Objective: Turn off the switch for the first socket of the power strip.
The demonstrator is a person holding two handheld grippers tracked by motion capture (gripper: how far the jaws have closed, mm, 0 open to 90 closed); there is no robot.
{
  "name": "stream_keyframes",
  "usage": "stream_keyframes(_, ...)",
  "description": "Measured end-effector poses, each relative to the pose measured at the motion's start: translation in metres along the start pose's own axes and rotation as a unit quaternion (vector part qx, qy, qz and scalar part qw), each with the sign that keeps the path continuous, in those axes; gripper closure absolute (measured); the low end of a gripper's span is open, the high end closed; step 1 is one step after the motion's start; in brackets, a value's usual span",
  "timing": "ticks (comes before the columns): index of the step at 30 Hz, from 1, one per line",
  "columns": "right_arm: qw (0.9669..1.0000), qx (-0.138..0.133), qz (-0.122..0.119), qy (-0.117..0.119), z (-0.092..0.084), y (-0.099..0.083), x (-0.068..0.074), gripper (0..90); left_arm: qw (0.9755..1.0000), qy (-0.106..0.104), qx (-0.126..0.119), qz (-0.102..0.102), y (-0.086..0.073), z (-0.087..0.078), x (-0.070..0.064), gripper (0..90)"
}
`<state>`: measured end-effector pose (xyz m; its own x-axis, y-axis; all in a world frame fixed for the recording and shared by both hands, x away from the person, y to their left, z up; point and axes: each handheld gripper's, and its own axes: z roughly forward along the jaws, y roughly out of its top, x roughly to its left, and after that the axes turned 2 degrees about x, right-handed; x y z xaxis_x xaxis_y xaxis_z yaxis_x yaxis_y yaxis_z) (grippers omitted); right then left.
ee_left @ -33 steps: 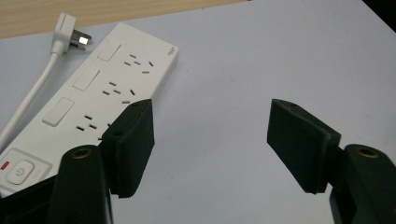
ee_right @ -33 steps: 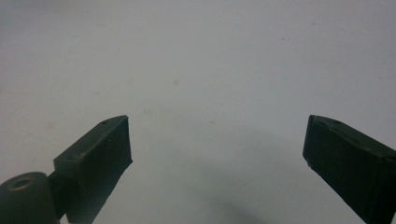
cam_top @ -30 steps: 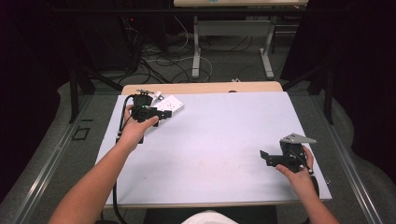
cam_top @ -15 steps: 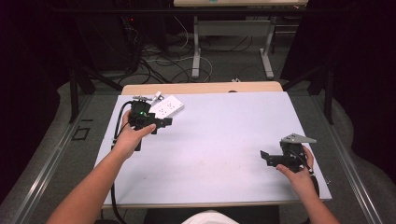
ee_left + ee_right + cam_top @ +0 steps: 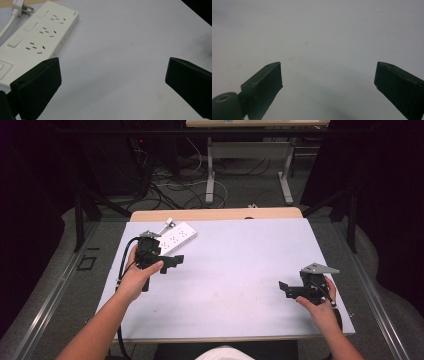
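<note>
Your left gripper (image 5: 172, 261) sits near the far left corner of the pale grey tabletop (image 5: 235, 270), its fingers (image 5: 37, 85) spread wide with nothing between them; they have just been opening. The white rectangular plastic power strip (image 5: 176, 237) lies flat at that far left corner, just beyond your left gripper. In the left gripper view the strip (image 5: 32, 42) lies just beside the left-hand finger, outside the gap, with three rows of sockets and three rocker switches facing up. Its white cord and pronged plug (image 5: 18, 6) lie at the strip's far end, by the tabletop's wooden far edge. Your right gripper (image 5: 285, 289) rests near the near right corner, well apart from the strip, fingers (image 5: 264, 82) wide open over bare tabletop, holding nothing.
</note>
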<state>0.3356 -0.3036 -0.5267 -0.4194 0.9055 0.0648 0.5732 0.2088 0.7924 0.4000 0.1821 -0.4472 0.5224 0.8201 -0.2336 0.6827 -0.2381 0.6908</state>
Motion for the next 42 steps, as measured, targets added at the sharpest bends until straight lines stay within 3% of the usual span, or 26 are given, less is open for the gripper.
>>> stream_keyframes(5,1.0000,-0.001,-0.004,-0.001,0.000,0.000,0.000,7.1,0.9999,-0.001,-0.013,-0.006,-0.011,-0.012,-0.003,0.3)
stream_keyframes(11,1.0000,-0.001,-0.002,0.001,0.000,0.000,0.000,7.1,0.9995,0.020,-0.025,0.007,-0.026,-0.026,-0.006,0.3)
stream_keyframes(14,1.0000,0.001,-0.002,-0.002,0.000,0.000,0.000,7.1,0.9993,0.021,-0.030,0.008,-0.034,-0.031,-0.007,0.3)
stream_keyframes(19,1.0000,-0.005,-0.002,-0.003,0.000,0.000,0.000,7.1,0.9989,0.023,-0.041,-0.004,-0.050,-0.036,-0.005,0.3)
stream_keyframes(27,1.0000,-0.005,0.000,-0.003,0.000,0.000,0.001,7.1,0.9974,0.031,-0.052,-0.040,-0.073,-0.039,0.005,0.4)
stream_keyframes(42,1.0000,0.000,0.000,-0.005,0.000,-0.001,0.000,7.1,0.9915,0.085,-0.052,-0.084,-0.104,-0.036,0.035,0.6)
